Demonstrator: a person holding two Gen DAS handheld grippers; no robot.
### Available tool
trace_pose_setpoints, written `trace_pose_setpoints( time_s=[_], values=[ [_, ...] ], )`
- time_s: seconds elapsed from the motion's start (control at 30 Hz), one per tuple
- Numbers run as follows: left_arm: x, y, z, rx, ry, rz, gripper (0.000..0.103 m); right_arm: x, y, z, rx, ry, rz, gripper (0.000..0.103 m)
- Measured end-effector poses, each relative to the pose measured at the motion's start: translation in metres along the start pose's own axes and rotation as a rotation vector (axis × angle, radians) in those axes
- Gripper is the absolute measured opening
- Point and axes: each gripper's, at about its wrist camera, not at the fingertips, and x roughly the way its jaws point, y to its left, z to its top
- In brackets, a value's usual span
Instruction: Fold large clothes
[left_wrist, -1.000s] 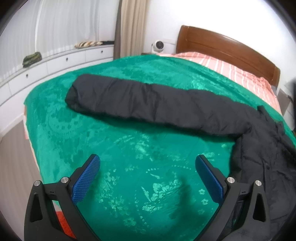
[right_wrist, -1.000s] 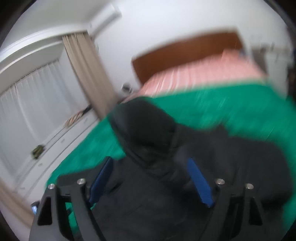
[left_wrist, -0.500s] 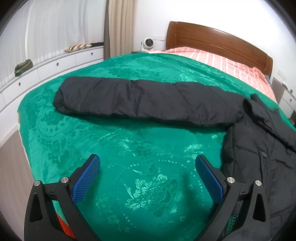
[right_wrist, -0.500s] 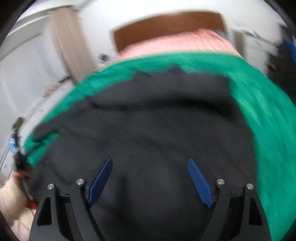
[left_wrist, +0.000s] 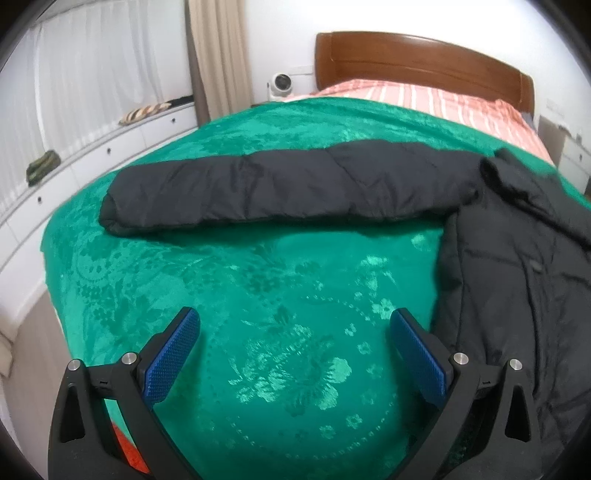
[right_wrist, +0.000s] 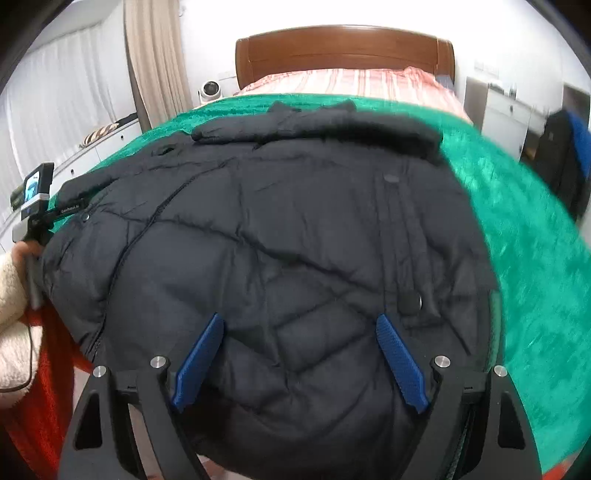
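Observation:
A large black puffer jacket (right_wrist: 288, 229) lies flat on the green blanket (right_wrist: 535, 258) of a bed. In the left wrist view its body (left_wrist: 517, 295) is at the right and one sleeve (left_wrist: 280, 188) stretches out to the left across the blanket (left_wrist: 258, 295). My left gripper (left_wrist: 295, 325) is open and empty above bare blanket, in front of the sleeve. My right gripper (right_wrist: 299, 325) is open and empty, just above the jacket's lower body. The left gripper's handle and camera (right_wrist: 35, 199) show at the left edge of the right wrist view.
A wooden headboard (right_wrist: 343, 48) and striped pink sheet (right_wrist: 351, 81) are at the far end. White drawers (left_wrist: 92, 155) run along the left wall under curtains. A small white camera (left_wrist: 280, 83) stands by the headboard. A white cabinet (right_wrist: 506, 114) and dark bag (right_wrist: 565, 158) are at the right.
The right gripper swung from the jacket's sleeve side to face squarely over the jacket body and steadied. The left gripper turned slightly, bringing the sleeve more to centre. Both stayed open.

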Motion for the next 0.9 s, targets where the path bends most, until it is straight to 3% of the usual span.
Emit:
trace_pose_setpoints(
  time_s=[0.13,0.27,0.9],
  values=[
    [-0.001,0.002,-0.002,-0.016,0.009,-0.002,0.103,-0.021,-0.008,0.001,0.021,-0.099,0.027,0.084],
    [0.002,0.000,-0.003,-0.013,0.023,-0.003,0.103,-0.026,-0.009,0.002,0.014,-0.141,0.018,0.084],
    [0.006,0.001,-0.002,-0.024,0.050,-0.016,0.103,-0.024,-0.010,0.001,0.015,-0.175,0.003,0.084]
  ],
)
